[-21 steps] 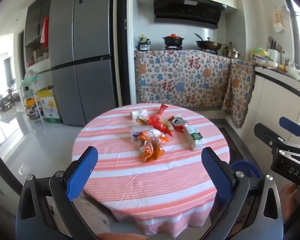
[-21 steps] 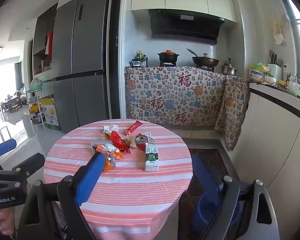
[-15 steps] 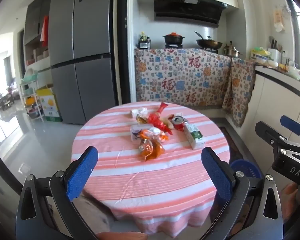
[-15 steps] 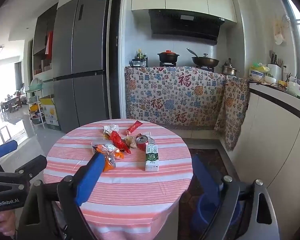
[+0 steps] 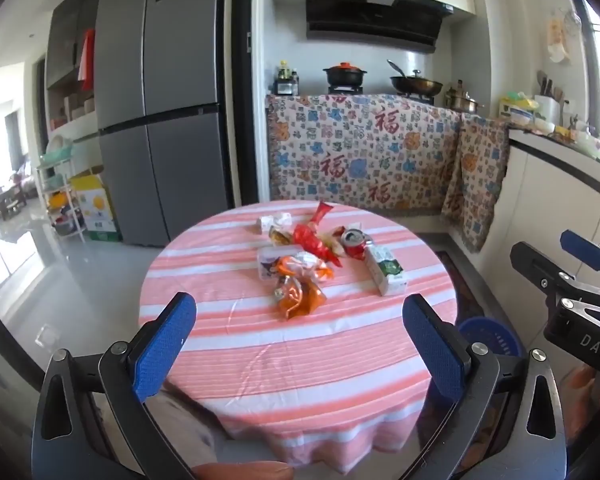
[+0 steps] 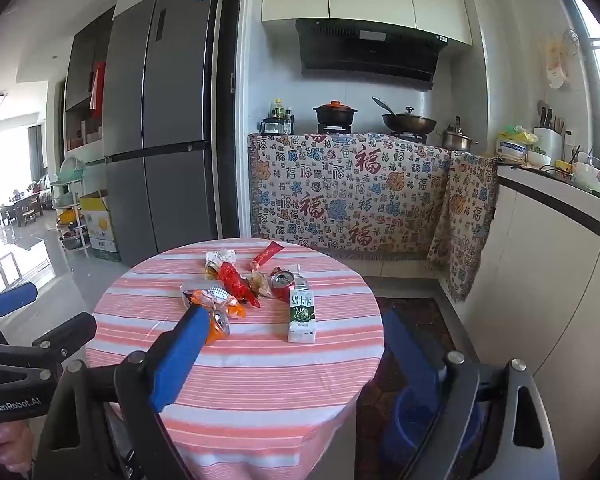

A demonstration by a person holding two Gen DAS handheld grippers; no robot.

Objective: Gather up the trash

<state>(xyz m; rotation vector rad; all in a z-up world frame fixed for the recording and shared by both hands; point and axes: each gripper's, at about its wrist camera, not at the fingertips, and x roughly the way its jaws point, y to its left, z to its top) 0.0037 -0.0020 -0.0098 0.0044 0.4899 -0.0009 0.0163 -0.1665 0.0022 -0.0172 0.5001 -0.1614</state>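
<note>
Trash lies in the middle of a round table with a pink striped cloth (image 5: 300, 360) (image 6: 260, 368): an orange wrapper (image 5: 298, 294) (image 6: 220, 308), a red wrapper (image 5: 314, 242) (image 6: 236, 286), a crushed red can (image 5: 352, 242) (image 6: 282, 282), a white and green milk carton (image 5: 386, 272) (image 6: 302, 316), and white packets (image 5: 274, 222). My left gripper (image 5: 300, 344) is open and empty, held short of the table's near edge. My right gripper (image 6: 296, 364) is open and empty, also short of the table. A blue basket (image 5: 490, 334) (image 6: 428, 412) stands on the floor right of the table.
A grey fridge (image 5: 156, 100) stands back left. A cloth-covered counter with a pot (image 5: 344, 74) and pan (image 5: 416, 86) runs along the back; a white cabinet run (image 6: 560, 280) lines the right. A shelf rack (image 5: 60, 196) with a yellow box stands far left.
The left wrist view has shifted slightly, the table sitting a bit lower and nearer. The right gripper has hardly moved. Both stay open.
</note>
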